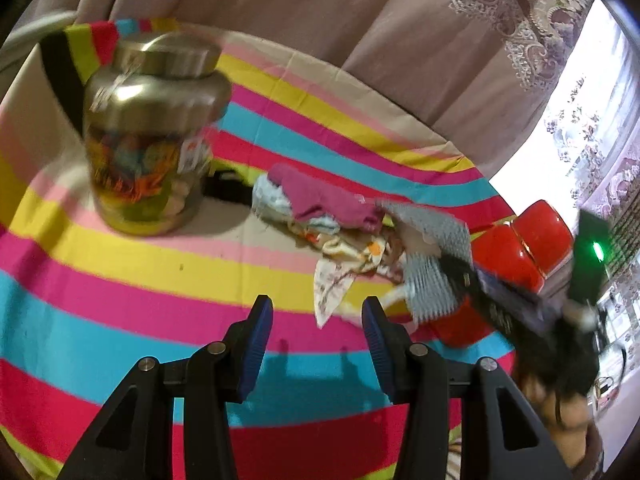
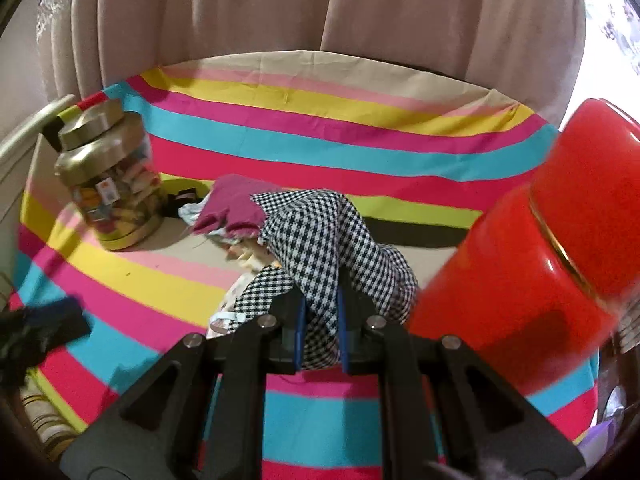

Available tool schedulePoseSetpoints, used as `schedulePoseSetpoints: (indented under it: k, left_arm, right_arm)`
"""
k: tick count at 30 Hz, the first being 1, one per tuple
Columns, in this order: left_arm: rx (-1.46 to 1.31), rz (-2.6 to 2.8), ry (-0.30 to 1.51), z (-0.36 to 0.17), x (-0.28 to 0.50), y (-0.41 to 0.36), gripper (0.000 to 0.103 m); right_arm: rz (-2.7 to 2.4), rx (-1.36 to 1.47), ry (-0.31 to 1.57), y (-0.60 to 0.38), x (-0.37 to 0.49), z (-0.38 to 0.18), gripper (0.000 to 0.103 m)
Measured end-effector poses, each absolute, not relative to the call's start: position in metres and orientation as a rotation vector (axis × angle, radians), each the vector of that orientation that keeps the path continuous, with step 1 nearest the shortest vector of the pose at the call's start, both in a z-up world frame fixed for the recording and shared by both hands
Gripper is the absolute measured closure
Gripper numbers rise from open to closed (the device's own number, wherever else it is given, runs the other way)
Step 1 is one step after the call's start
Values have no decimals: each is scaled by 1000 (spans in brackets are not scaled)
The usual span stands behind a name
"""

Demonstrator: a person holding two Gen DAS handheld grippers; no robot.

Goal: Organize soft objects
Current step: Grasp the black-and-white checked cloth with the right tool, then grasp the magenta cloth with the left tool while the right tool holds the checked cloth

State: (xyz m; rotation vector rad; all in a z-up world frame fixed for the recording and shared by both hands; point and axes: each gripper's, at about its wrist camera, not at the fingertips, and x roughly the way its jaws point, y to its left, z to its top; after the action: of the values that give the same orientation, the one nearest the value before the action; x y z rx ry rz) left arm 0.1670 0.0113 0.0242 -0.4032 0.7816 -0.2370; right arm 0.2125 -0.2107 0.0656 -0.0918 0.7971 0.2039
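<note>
A heap of small cloths (image 1: pixel 320 216) lies mid-table on the striped tablecloth (image 1: pixel 120 280): a magenta piece (image 2: pixel 236 208) on top, pale blue and floral ones beneath. My right gripper (image 2: pixel 322 312) is shut on a black-and-white checked cloth (image 2: pixel 320 236), which it lifts off the heap's near side; the cloth drapes up and over in front of the fingers. In the left wrist view that gripper (image 1: pixel 452 276) shows blurred at the right with the checked cloth (image 1: pixel 428 272) in it. My left gripper (image 1: pixel 318 312) hovers open over the stripes, left of the heap's front, with nothing between its blue pads (image 1: pixel 256 344).
A gold-lidded jar (image 1: pixel 148 140) of colourful items stands at the back left. A red canister (image 2: pixel 552 248) stands close on the right of the heap. Beige curtains (image 2: pixel 320 8) hang behind the table. A black object (image 1: pixel 224 188) lies behind the heap.
</note>
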Motion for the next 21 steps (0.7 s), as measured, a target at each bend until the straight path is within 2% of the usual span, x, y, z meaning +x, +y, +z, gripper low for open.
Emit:
schedulePoseSetpoints:
  k: [9,21]
  left_arm:
    - [-395,-253,769,33,236,3,55]
    - [-482,-174,925,-9,337,-6,55]
  right_arm:
    - [300,-87,866,-203,175,47,87]
    - [348,-54,859,-208,155,50,88]
